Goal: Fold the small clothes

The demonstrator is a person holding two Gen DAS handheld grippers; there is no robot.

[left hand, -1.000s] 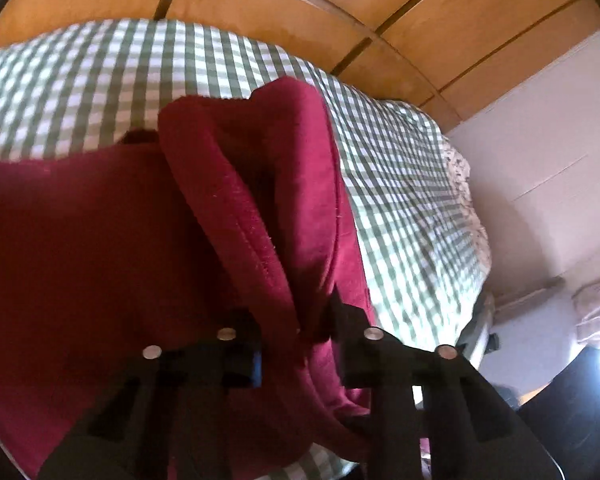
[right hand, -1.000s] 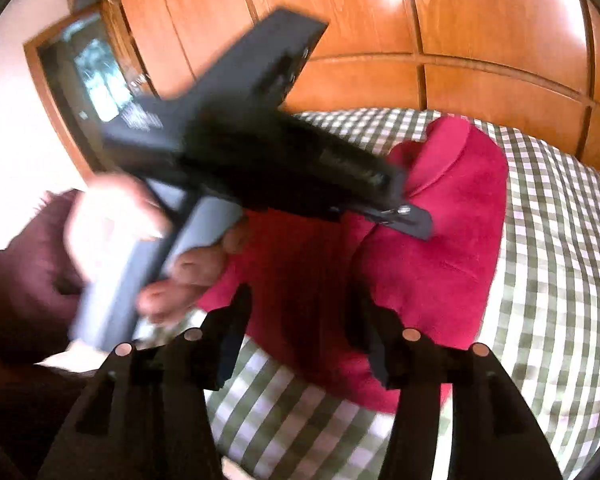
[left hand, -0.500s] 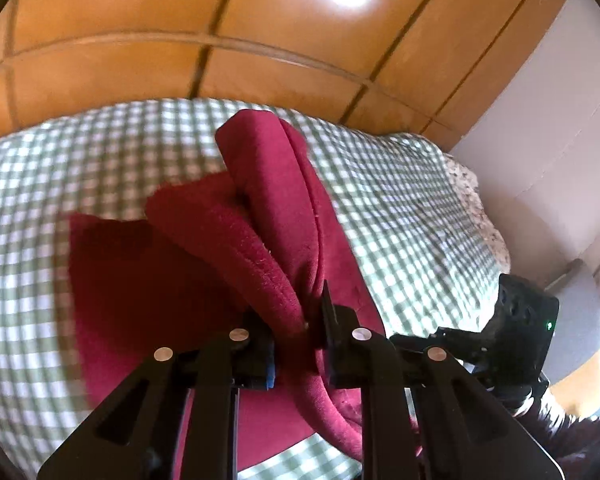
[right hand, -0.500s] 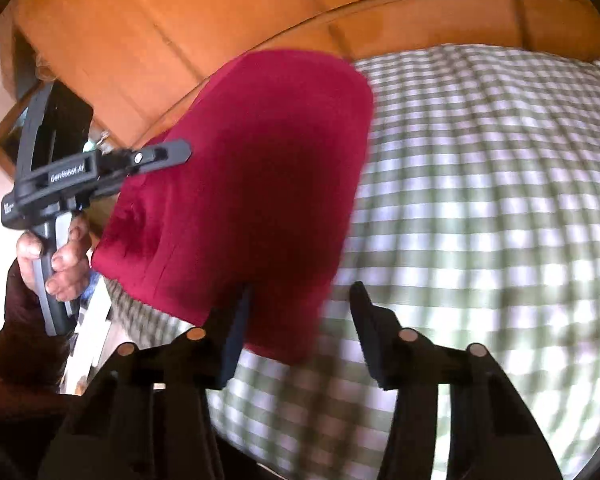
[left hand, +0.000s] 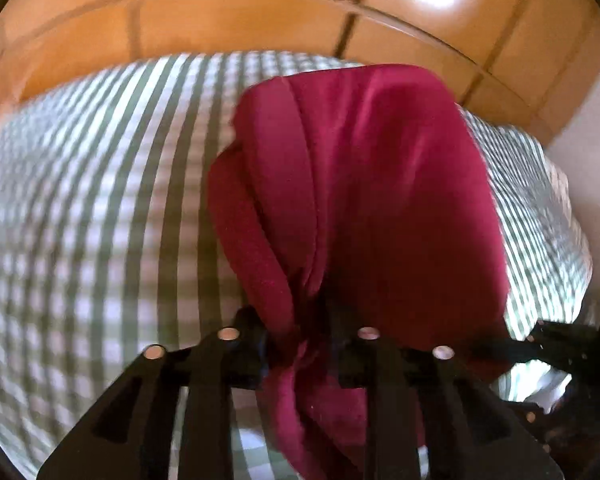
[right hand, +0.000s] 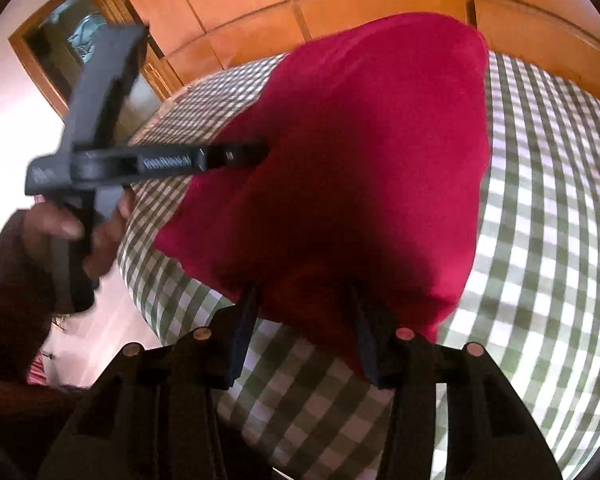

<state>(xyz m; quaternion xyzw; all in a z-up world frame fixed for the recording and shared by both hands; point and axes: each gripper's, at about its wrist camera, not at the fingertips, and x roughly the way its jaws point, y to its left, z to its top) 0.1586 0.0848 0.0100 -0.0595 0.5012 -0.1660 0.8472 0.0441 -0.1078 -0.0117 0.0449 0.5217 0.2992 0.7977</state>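
A dark red fleece garment (left hand: 380, 184) hangs bunched above the green-and-white checked bed cover (left hand: 84, 184). My left gripper (left hand: 300, 340) is shut on a gathered edge of it; it also shows from the side in the right wrist view (right hand: 256, 152), pinching the cloth. The garment fills the middle of the right wrist view (right hand: 360, 160). My right gripper (right hand: 304, 312) has its jaws apart on either side of the garment's lower edge, with cloth lying between them.
Orange wooden wardrobe panels (left hand: 260, 20) rise behind the bed. A white wall (left hand: 592, 128) stands at the right. A wooden-framed mirror or shelf (right hand: 60, 44) is at the far left of the right wrist view. The checked cover (right hand: 548, 240) stretches right.
The left gripper lifted the garment off the bed, so it now hangs bunched. The right gripper moved in until the garment's lower edge lies between its open jaws.
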